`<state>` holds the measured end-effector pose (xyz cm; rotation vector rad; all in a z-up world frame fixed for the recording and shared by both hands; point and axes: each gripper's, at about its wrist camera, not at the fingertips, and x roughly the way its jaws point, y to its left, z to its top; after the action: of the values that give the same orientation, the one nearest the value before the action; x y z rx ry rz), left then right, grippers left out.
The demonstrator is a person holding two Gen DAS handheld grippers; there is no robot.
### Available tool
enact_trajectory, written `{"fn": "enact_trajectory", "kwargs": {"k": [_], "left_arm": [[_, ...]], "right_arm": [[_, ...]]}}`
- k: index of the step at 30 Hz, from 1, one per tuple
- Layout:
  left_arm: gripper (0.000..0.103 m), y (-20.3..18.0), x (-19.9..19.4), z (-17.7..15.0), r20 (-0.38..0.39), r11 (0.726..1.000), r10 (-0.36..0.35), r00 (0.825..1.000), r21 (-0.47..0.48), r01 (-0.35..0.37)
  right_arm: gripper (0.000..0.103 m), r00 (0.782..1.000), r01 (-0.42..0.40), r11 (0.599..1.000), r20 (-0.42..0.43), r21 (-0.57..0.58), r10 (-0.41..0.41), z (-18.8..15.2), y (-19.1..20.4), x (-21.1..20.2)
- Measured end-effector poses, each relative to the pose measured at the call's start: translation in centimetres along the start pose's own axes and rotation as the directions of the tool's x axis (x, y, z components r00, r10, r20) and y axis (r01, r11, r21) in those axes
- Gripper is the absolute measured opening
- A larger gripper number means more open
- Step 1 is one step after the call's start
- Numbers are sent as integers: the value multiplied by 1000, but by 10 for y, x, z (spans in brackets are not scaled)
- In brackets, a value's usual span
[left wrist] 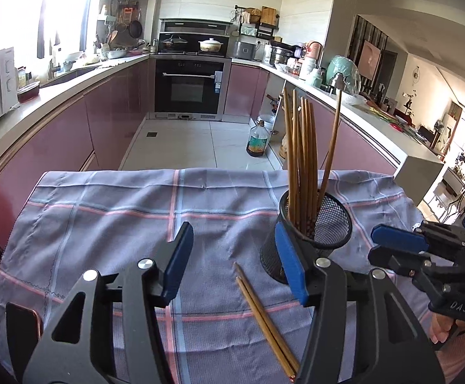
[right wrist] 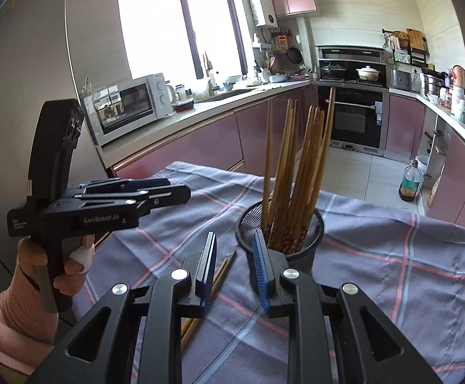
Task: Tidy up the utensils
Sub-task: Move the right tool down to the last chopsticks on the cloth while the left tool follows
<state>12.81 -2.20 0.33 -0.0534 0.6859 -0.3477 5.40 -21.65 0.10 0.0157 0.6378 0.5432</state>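
A black mesh holder (left wrist: pixel 315 233) (right wrist: pixel 280 233) stands on the checked cloth (left wrist: pixel 120 217) (right wrist: pixel 392 240) with several wooden chopsticks (left wrist: pixel 299 160) (right wrist: pixel 296 172) upright in it. Two loose chopsticks (left wrist: pixel 264 316) (right wrist: pixel 221 273) lie flat on the cloth just left of the holder. My left gripper (left wrist: pixel 235 262) (right wrist: pixel 181 188) is open above them, its right finger close beside the holder, nothing between its pads. My right gripper (right wrist: pixel 235 256) (left wrist: pixel 373 244) is open by a narrow gap with nothing gripped. The tip of the loose pair shows on the cloth below that gap.
The cloth-covered table ends at a far edge (left wrist: pixel 200 171) with tiled floor beyond. An oil bottle (left wrist: pixel 257 140) (right wrist: pixel 410 185) stands on the floor. Pink cabinets run along both sides, with a microwave (right wrist: pixel 126 105) on the left counter. A hand in a pink sleeve (right wrist: pixel 24 307) holds the left gripper.
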Motion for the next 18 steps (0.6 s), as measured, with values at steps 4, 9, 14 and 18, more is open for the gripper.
{"fn": "enact_trajectory", "kwargs": {"k": [4,9,14,18], "left_arm": [[59,9,2,-21,-30,1000,19,999,-20,-20],[59,21,13,-49,-99,999,19,995,-49,-24],[59,23,21,-69,-130,997,59,990,-45,-65],[59,21,23,-76,-139,996,76,987,-36,-82]], "right_arm": [[23,996,-24,1000,-88,18,26,-24,7,23],[23,982,-38,998,-183,56,48,-46,10,47],[23,974,-43,997,-219,60,56,-58,19,58],[23,972,-46,997,-225,67,60,-61,21,61]]}}
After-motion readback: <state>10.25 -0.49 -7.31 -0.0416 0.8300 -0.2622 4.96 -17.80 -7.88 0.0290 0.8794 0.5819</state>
